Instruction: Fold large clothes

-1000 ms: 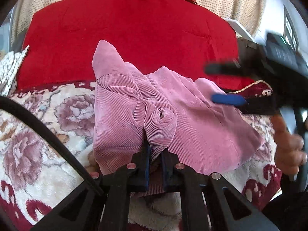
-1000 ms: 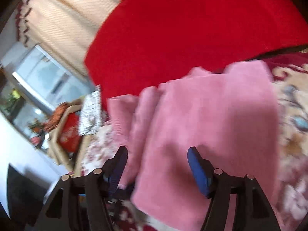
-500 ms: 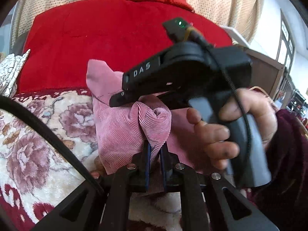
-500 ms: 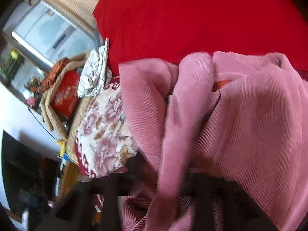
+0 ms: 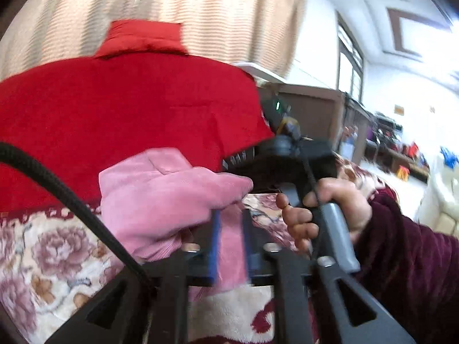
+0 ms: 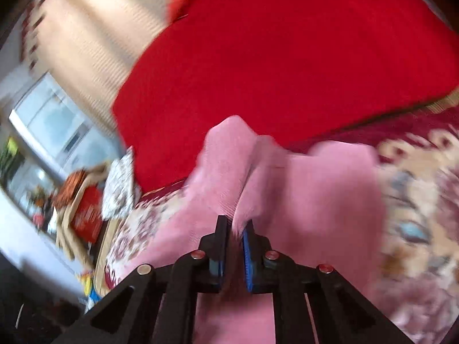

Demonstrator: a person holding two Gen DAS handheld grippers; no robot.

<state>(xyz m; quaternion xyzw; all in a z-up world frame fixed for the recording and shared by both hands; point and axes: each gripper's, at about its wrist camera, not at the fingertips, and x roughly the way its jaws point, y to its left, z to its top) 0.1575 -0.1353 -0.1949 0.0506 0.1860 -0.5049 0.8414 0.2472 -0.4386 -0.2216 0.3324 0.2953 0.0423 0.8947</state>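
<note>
A pink corduroy garment [image 5: 160,197] lies bunched on a floral blanket [image 5: 48,261]. My left gripper [image 5: 231,223] has its blue pads slightly apart with a strip of the pink cloth between them. The right gripper's body shows in the left wrist view [image 5: 287,163], held in a hand just right of the garment, its tip at the cloth's edge. In the right wrist view my right gripper [image 6: 235,232] is shut on a raised fold of the pink garment [image 6: 301,189].
A large red cushion [image 5: 129,106] rises behind the garment. A beige curtain [image 5: 200,14] hangs behind it. A patterned white cloth [image 6: 120,183] and a basket of items [image 6: 83,200] sit at the left. Furniture stands at the far right [image 5: 315,111].
The right gripper closed on a fold of the pink garment. My left gripper's pads have parted a little and the view swung up and right. The garment shifted left.
</note>
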